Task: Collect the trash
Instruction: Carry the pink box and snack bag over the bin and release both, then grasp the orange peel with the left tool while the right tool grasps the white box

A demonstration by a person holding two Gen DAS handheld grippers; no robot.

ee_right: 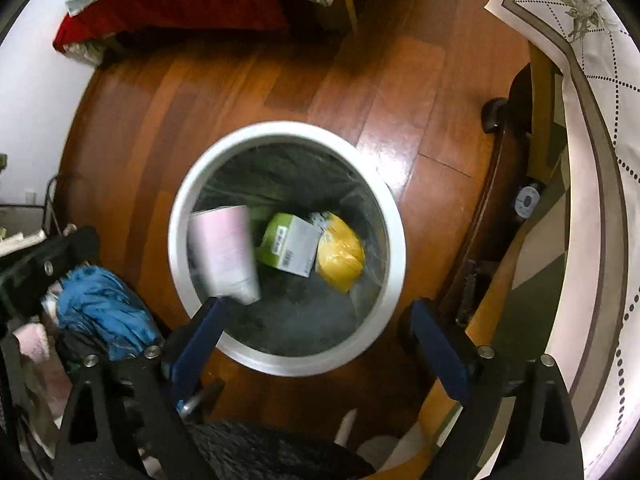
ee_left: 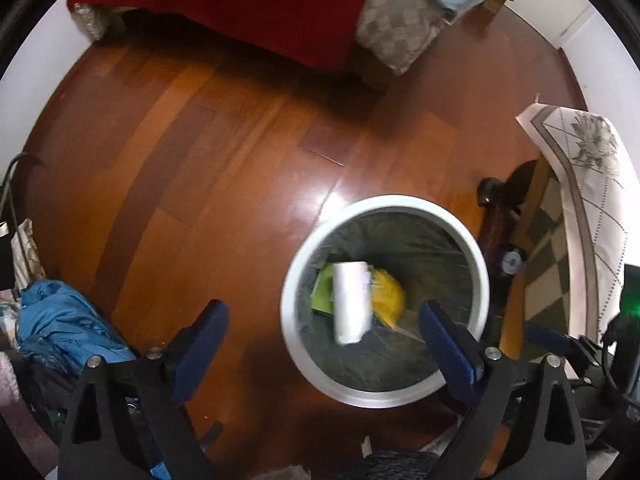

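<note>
Both grippers hover above the bin [ee_right: 396,248] on the wood floor [ee_left: 224,168], left gripper [ee_left: 324,324] and right gripper [ee_right: 316,320] with jaws apart and gripping nothing. A blurred pale cup [ee_right: 224,252] sits at or just inside the rim, apparently dropping onto the green box [ee_right: 288,248] and yellow bag [ee_right: 340,256] lying on the dark liner. Jaws are judged spread to release trash over the opening.
</note>
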